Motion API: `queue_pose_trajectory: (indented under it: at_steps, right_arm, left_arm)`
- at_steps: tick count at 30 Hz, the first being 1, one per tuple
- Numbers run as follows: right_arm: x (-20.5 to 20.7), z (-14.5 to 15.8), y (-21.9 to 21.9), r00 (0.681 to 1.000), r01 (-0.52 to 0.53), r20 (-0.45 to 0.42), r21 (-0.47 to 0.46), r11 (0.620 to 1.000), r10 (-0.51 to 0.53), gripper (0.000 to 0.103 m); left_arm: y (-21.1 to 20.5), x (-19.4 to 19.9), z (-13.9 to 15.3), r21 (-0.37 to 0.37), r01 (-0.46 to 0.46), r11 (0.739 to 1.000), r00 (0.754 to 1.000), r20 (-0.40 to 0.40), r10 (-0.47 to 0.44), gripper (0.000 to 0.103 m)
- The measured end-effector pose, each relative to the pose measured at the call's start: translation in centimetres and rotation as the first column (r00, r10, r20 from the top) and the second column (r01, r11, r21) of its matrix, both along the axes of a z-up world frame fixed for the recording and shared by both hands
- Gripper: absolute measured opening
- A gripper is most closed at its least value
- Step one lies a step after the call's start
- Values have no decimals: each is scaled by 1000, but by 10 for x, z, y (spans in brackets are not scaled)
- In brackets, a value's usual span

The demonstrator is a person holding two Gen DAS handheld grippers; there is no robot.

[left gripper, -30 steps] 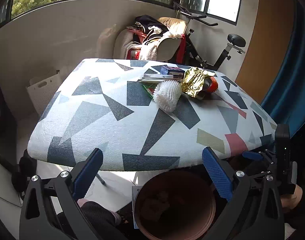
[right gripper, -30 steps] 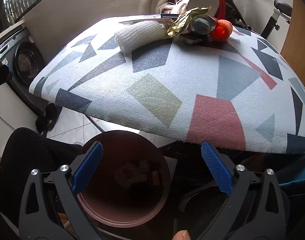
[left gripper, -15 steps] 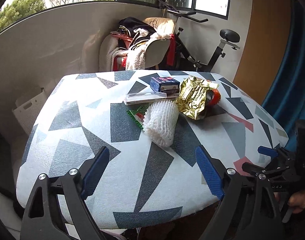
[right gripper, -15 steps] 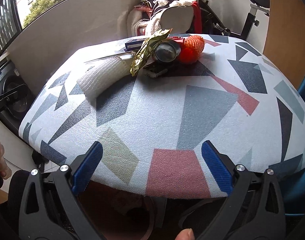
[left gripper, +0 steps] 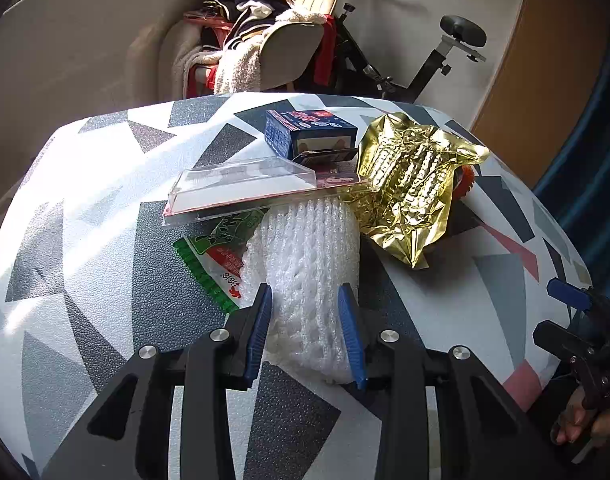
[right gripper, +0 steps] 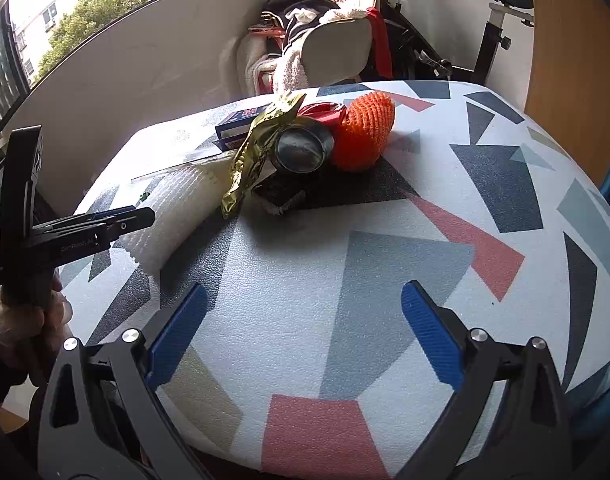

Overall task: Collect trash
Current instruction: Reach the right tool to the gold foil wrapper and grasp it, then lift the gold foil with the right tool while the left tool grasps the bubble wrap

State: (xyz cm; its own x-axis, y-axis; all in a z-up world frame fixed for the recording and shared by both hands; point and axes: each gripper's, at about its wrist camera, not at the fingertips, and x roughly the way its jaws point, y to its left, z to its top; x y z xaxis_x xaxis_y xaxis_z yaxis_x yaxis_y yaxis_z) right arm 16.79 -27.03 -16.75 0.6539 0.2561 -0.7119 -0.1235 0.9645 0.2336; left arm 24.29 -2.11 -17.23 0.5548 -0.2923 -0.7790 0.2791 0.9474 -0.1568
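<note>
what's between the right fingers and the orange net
Only bare patterned tabletop, as the right wrist view shows; the right gripper is open and empty, well short of the orange net.

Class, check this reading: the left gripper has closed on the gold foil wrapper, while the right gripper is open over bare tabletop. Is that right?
Not quite. The left gripper, whose jaws have just been closing, is pinching the white foam net sleeve, not the gold foil wrapper, which lies untouched beside it; the left wrist view shows this. The right gripper is indeed open over bare tabletop.

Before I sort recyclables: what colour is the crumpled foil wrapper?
Gold. The foil wrapper shows best in the left wrist view, lying beside the foam net.
</note>
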Motion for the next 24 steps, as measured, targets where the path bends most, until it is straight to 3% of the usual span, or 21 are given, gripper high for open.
queue_pose_trajectory:
  at_steps: [2, 8, 14, 18, 21, 23, 24]
  right_arm:
    - [8, 5, 3, 999, -27, 29, 16, 1000, 27, 81]
    - [51, 25, 19, 992, -61, 113, 86, 994, 51, 64]
    - [94, 20, 40, 997, -45, 72, 115, 992, 36, 60]
    - [113, 9, 46, 1000, 11, 23, 123, 992, -14, 58]
    - [123, 0, 45, 998, 59, -20, 132, 990, -57, 48]
    - [127, -3, 42, 995, 91, -45, 141, 986, -85, 18]
    - [125, -3, 39, 994, 107, -44, 159, 981, -101, 18]
  left_arm:
    - [3, -6, -3, -48, -10, 999, 1000, 5, 10, 18]
    - [6, -27, 10, -82, 25, 996, 1000, 22, -23, 13]
    - [6, -60, 32, -105, 97, 990, 994, 55, -91, 13]
    - [11, -80, 39, -121, 87, 989, 994, 77, -78, 13]
    - [21, -92, 45, -137, 48, 989, 994, 106, -34, 13]
    - [29, -99, 51, -155, 17, 988, 992, 128, 4, 13]
    - [32, -103, 53, -163, 3, 987, 990, 137, 20, 13]
